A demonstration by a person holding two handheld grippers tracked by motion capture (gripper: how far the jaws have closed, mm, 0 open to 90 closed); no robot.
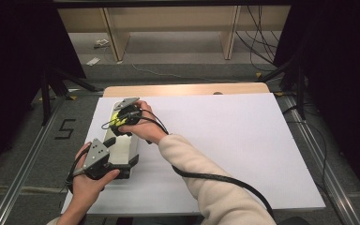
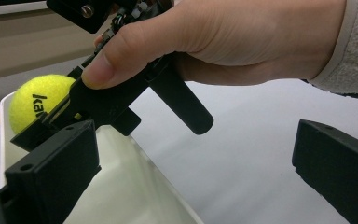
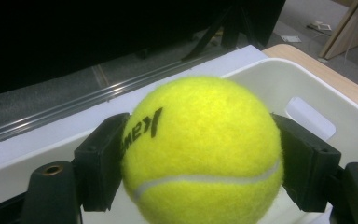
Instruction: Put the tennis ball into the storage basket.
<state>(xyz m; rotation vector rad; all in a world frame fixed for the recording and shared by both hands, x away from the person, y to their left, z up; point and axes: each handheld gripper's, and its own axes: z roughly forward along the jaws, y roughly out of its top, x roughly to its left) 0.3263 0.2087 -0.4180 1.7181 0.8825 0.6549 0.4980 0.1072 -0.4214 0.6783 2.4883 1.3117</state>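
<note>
- Tennis ball (image 3: 200, 151) sits closest to the lens in the right gripper view, yellow felt with black lettering, pinched at its widest part between the two black jaws of the right tongs (image 3: 200, 158). Both pads press on the felt, so the right tongs are closed on the ball, holding it by its equator where it cannot roll out.
- Ball hangs above the far end of the white bin (image 3: 307, 88), inside the rim line as far as that view shows; whether it touches the bin floor I cannot tell. From the left gripper view the ball (image 2: 37, 100) shows just over the bin's end wall.
- Right hand (image 1: 143, 123) reaches across the body to the bin's far end, carrying the right tongs (image 1: 122, 119) tipped downward. My reading: the ball is either being set down in the bin or lifted from it.
- Left tongs (image 2: 186, 172) stand open; one jaw lies over the bin's near side wall, the other well out over bare white counter (image 2: 261, 140). Nothing is pressed between them.
- Left hand (image 1: 90, 180) holds the left tongs (image 1: 117, 164) at the bin's near end (image 1: 122, 152), likely to steady the bin while the other hand works.
- Bin lies lengthwise near the counter's left edge (image 1: 84, 154); the wide white sheet to the right is bare.
</note>
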